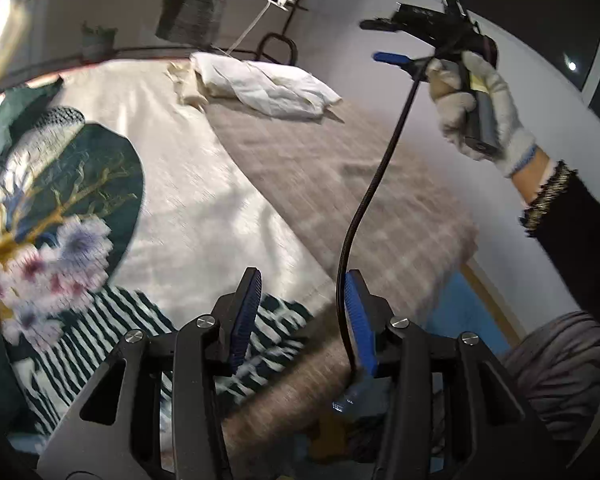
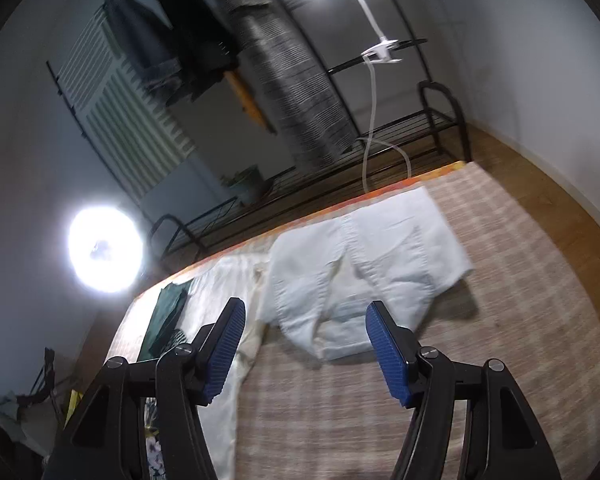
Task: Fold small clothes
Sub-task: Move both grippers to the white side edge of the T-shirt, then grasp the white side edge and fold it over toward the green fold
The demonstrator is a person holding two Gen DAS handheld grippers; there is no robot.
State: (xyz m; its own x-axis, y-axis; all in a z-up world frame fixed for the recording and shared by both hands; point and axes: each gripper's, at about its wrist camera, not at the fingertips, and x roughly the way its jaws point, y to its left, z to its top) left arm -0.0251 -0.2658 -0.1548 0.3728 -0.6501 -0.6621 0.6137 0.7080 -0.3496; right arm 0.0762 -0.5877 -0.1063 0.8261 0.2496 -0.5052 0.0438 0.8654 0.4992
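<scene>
A pair of white shorts (image 2: pixel 364 256) lies folded on the checked beige bedcover (image 2: pixel 500 320); it also shows in the left wrist view (image 1: pixel 268 84) at the far end of the bed. My right gripper (image 2: pixel 306 312) is open and empty, held above the bed short of the shorts. In the left wrist view the right gripper (image 1: pixel 384 40) is raised high in a gloved hand. My left gripper (image 1: pixel 302 284) is open and empty above the near part of the bed, over a striped floral cloth (image 1: pixel 100 308).
A cream sheet (image 1: pixel 188 176) covers the left half of the bed. A dark green garment (image 2: pixel 168 320) lies at the bed's left edge. A black metal rack (image 2: pixel 380 140) with hanging clothes and a clip lamp (image 2: pixel 380 50) stands behind the bed. A black cable (image 1: pixel 364 208) hangs by my left gripper.
</scene>
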